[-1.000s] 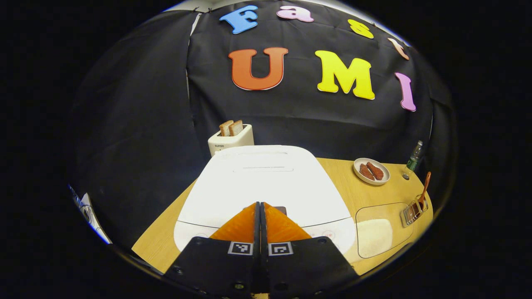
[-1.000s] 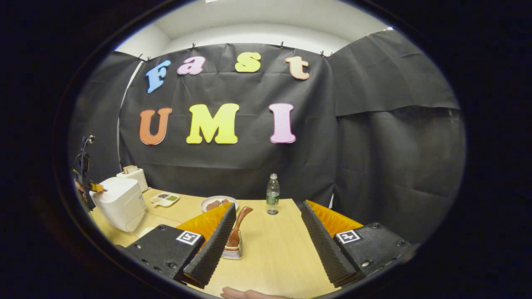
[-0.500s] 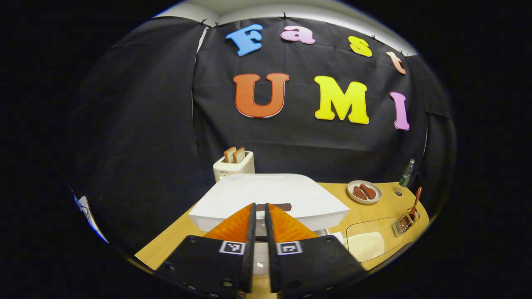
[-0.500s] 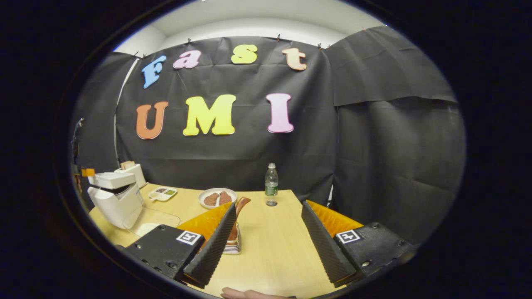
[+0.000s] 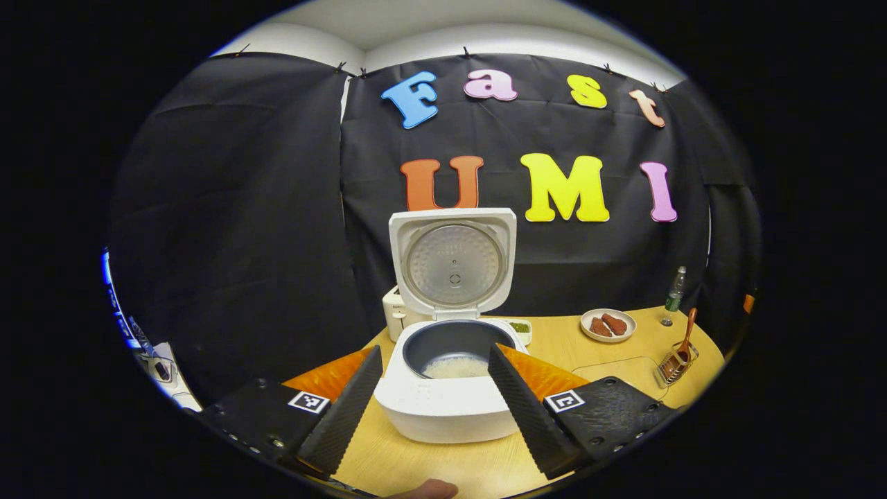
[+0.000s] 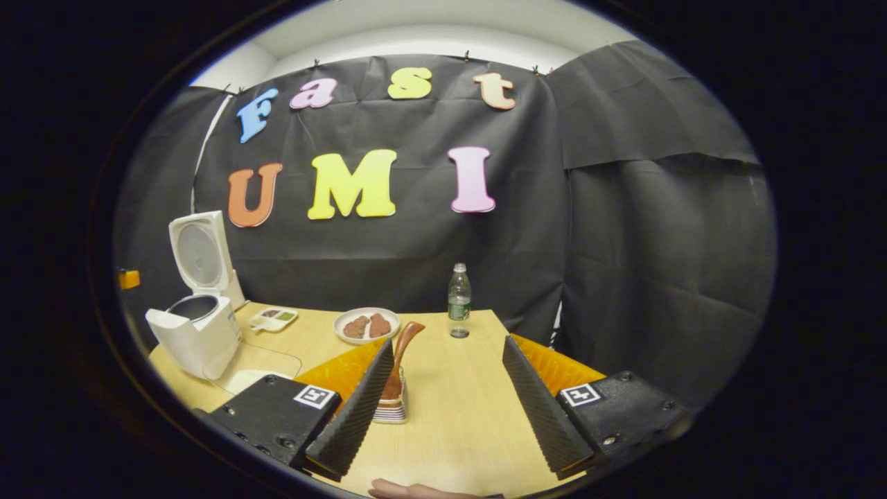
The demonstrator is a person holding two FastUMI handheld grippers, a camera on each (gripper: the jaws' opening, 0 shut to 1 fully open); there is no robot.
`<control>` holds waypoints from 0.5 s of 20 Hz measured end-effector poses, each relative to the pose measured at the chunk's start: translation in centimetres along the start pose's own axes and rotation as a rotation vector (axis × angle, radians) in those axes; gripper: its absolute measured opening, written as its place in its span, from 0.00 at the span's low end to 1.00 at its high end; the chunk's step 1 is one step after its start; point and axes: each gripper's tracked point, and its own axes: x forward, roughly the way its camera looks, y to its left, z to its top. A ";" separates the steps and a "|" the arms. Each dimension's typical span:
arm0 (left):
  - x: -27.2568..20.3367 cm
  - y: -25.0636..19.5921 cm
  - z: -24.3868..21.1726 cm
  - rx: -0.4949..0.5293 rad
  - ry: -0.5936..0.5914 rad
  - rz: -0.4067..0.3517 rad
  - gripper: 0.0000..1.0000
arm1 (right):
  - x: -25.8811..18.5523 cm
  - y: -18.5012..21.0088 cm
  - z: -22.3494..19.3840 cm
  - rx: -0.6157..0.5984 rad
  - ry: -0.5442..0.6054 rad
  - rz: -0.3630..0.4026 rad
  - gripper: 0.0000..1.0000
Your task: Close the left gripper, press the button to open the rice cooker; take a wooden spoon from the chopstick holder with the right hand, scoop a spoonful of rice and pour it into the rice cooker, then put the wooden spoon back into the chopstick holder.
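My left gripper (image 5: 434,398): black ribbed fingers (image 5: 341,416), orange backing, black screwed mounts with square coded markers; my right gripper (image 6: 447,395): identical build.

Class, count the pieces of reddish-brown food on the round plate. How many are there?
2. Both lie side by side on the plate: one piece nearer the rice cooker, the other nearer the bottle.

A wooden table (image 6: 457,409) carries the open rice cooker (image 5: 447,398) near its left edge, a plate (image 6: 366,324) and a bottle (image 6: 457,301) by the back edge, and the chopstick holder (image 6: 391,409).
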 end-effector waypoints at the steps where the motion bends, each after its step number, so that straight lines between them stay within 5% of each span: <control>1: -0.7 -0.2 -0.2 0.003 -0.008 -0.005 0.98 | 0.5 0.3 -0.3 0.009 0.004 0.012 1.00; 10: -7.5 -2.0 2.1 -0.008 -0.153 -0.095 0.96 | 8.6 3.4 -3.8 0.121 0.067 0.116 1.00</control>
